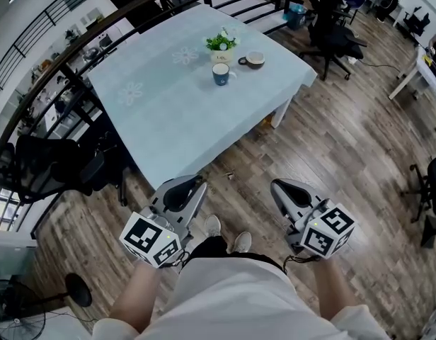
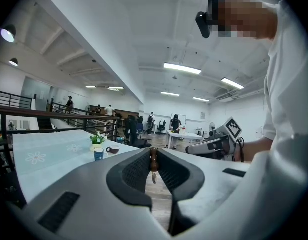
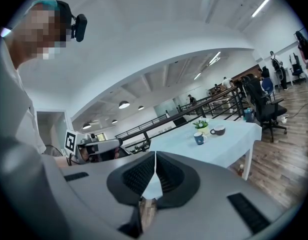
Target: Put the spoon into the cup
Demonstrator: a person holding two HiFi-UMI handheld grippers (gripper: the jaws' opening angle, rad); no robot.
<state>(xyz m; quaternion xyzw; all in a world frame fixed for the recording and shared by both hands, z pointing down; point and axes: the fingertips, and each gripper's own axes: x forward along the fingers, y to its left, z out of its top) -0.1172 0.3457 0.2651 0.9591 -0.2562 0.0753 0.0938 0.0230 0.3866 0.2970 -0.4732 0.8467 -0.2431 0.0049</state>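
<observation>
While the spoon [image 2: 153, 163] sits pinched at the tips of the left tongs [image 1: 199, 184], right tongs [image 3: 154, 158]: pressed together, empty. Blue cup [image 1: 221, 74]: on surface [image 1: 161, 112], well ahead of both tongs. Done: spoon in grip. Left: approach, insertion

On the table [image 1: 154, 119], far end: cup [image 1: 221, 74] in front, plant [image 1: 221, 43] right behind it, mug [image 1: 255, 60] to its right. Railing [image 1: 66, 64] behind and left. Down near, well short of the table, left gripper [image 1: 197, 183] with spoon [image 2: 153, 157] between its jaws, right gripper [image 1: 274, 184] beside.
</observation>
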